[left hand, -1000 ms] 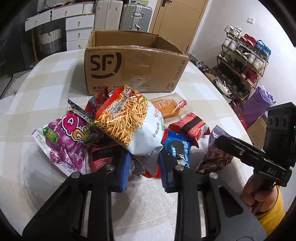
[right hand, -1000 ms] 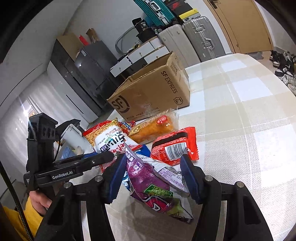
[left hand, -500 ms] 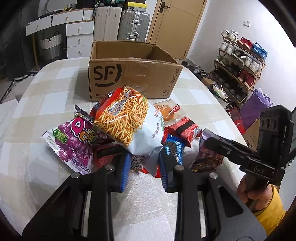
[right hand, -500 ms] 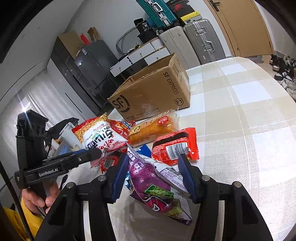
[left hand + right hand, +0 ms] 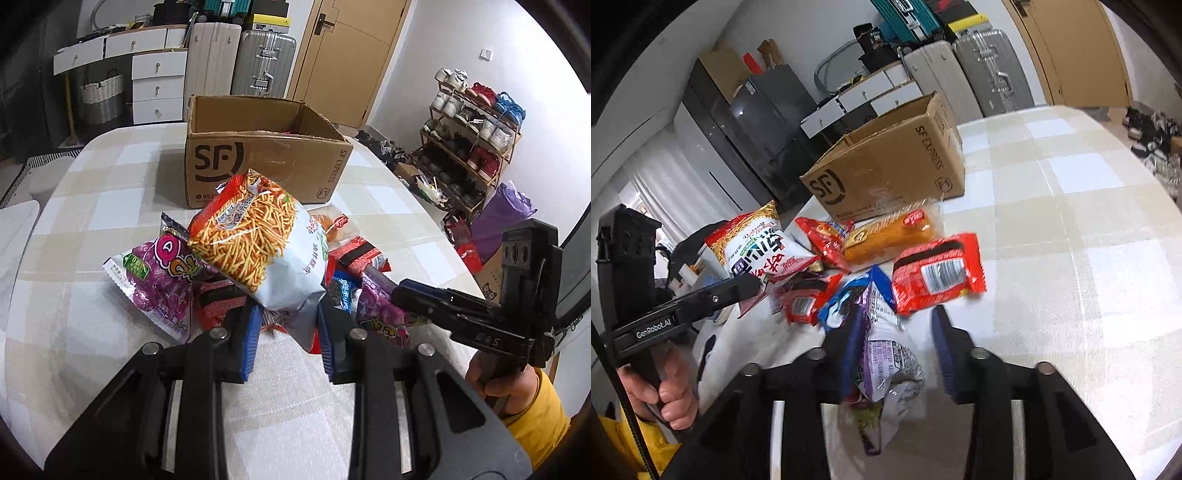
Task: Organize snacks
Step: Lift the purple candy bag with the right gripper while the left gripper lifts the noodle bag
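Note:
My left gripper (image 5: 286, 332) is shut on the lower edge of an orange noodle-snack bag (image 5: 258, 240) and holds it above the snack pile. The same bag shows in the right wrist view (image 5: 757, 247). My right gripper (image 5: 897, 347) is closed around a purple snack bag (image 5: 882, 365), which hangs between the fingers, lifted off the table. It also shows in the left wrist view (image 5: 380, 314). An open SF cardboard box (image 5: 258, 162) stands behind the pile, also seen in the right wrist view (image 5: 886, 173).
On the checked table (image 5: 1071, 258) lie another purple bag (image 5: 159, 280), red packets (image 5: 938, 273), a blue cookie pack (image 5: 846, 299) and an orange bread pack (image 5: 886, 236). A shoe rack (image 5: 472, 136) stands at the right, suitcases and drawers behind.
Both grippers have risen and pulled back. The noodle bag has lifted with the left one. The purple bag has come up off the table in the right one.

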Available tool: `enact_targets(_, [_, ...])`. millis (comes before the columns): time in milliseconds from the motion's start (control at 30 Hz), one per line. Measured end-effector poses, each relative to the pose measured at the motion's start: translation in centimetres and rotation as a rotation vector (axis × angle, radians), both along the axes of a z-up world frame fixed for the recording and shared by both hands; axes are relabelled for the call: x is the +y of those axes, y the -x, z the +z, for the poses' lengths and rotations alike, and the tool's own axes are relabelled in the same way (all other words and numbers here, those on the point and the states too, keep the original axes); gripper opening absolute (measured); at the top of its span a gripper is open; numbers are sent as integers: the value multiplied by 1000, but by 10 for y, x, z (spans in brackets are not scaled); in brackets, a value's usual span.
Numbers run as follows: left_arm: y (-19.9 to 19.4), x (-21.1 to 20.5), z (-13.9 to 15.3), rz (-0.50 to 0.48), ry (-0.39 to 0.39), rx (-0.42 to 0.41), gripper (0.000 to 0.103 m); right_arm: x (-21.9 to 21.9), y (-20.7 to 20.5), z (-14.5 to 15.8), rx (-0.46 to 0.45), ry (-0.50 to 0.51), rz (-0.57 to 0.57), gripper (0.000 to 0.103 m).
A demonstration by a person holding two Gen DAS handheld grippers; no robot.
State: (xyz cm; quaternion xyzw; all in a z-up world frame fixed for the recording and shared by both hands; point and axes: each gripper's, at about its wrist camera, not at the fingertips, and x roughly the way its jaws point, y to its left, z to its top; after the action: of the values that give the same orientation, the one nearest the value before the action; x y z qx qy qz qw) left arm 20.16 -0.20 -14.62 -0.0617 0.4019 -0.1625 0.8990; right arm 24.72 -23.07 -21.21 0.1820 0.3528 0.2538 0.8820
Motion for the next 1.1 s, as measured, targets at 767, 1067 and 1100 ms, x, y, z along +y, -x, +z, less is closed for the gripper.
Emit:
enact_targets(767, [38,20,24,-5,32,-35,24,23,11,-7,43,50,28,44])
enact_targets(1067, [58,21,45,-12,36,-87,24,8,38,35,-58,-13,4,44])
enact_targets(1100, [63,23,49,-10,35,-93,24,8,41,41,-71,-20,7,44])
